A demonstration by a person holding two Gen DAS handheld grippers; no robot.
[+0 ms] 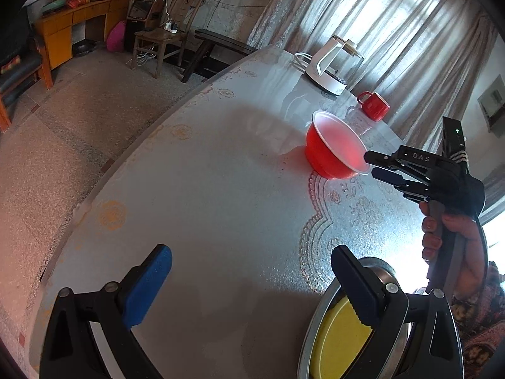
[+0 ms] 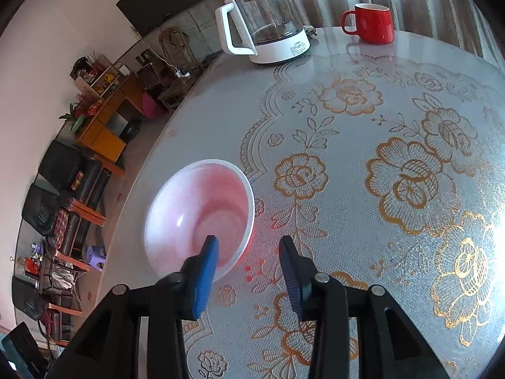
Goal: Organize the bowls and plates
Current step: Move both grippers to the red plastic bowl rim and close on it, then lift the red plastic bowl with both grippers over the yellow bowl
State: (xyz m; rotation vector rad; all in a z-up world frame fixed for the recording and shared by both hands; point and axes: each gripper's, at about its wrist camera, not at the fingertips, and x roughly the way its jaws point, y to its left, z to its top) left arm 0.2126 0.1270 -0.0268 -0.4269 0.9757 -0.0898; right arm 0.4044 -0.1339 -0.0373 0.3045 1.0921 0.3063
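Red plastic bowl with white inside (image 2: 202, 218) alone on patterned worktop (image 2: 394, 120), not stacked. Right tongs (image 2: 247, 271) wide, straddling its near rim, not gripping. Left tongs (image 1: 252, 284) wide, empty, over yellow plate in round metal tray (image 1: 311, 322). Bowl likely remains to join them.

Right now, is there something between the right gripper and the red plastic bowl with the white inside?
Nothing visible stands between them. The right gripper is open and already at the red plastic bowl: one blue finger reaches over the near rim, the other stays outside it. The red mug and the white kettle stand far behind.
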